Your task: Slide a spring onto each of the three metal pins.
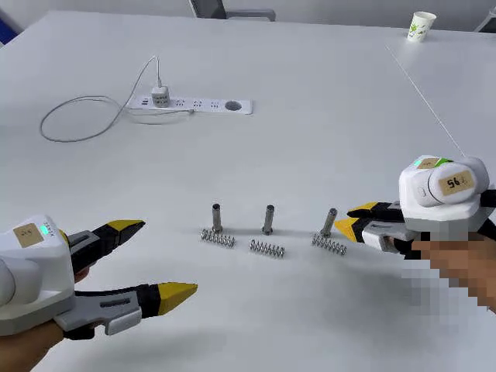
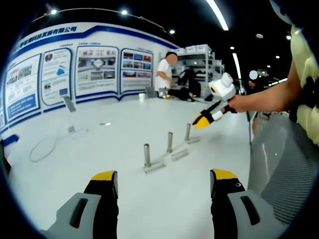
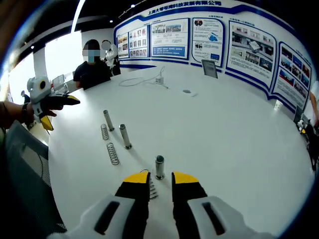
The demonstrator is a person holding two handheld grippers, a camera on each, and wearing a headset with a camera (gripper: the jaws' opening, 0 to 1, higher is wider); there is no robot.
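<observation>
The bench (image 1: 325, 93) was plain white all over. The three pins (image 1: 269, 219) were dull grey metal with darker tops, and the springs (image 1: 266, 248) were bright silver with a fine coiled banding. The left gripper (image 1: 167, 257) had a white body and black fingers (image 1: 177, 293) ending in yellow tips. The right gripper (image 1: 346, 218) wore the same white, black and yellow, with a tan label (image 1: 455, 183) printed in dark digits and a spot of green beside it. The power strip (image 1: 194, 103) and its cable (image 1: 77, 116) were white. The paper cup (image 1: 421, 25) was white with a green print. The wall panels (image 3: 209, 37) were white, edged in blue.
</observation>
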